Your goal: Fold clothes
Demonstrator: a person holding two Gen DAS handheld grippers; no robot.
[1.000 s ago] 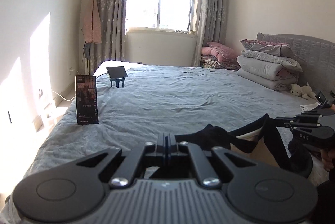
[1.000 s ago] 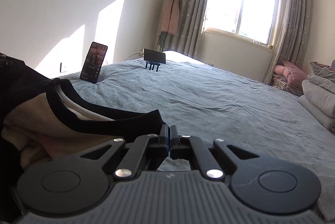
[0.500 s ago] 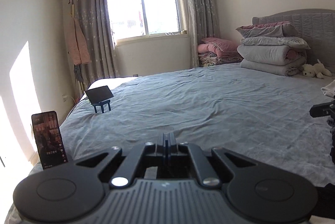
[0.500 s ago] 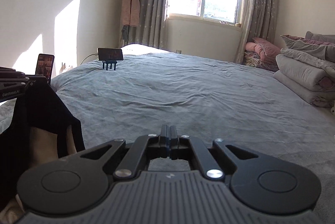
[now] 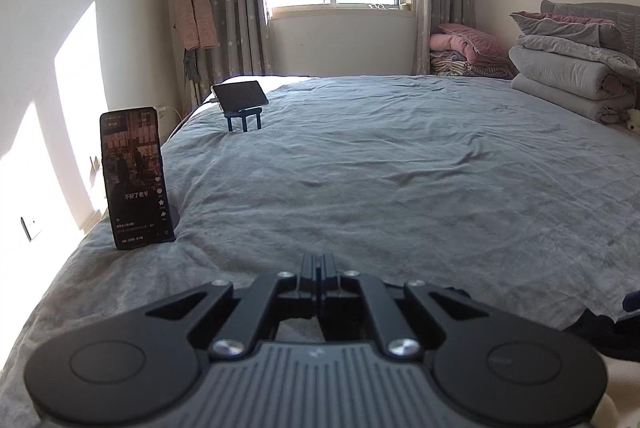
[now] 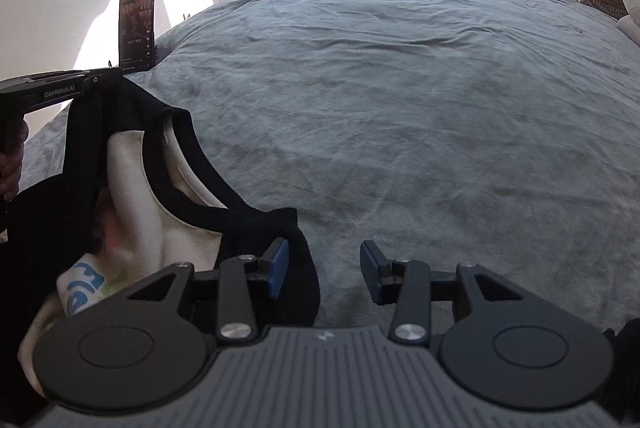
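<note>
Hanging from the closed left gripper [image 6: 114,77], the black-and-cream shirt [image 6: 132,187] drapes left of the right gripper [image 6: 323,270], its lower part cut off. Clamped shut a second ago, the right gripper's jaws are opening over the bed [image 6: 420,87], no longer pinching cloth.

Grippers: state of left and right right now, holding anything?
Left gripper: shut on the black and cream garment, pinching its black edge.
Right gripper: jaws opening, nothing between them; the garment lies just beside its left finger.
</note>
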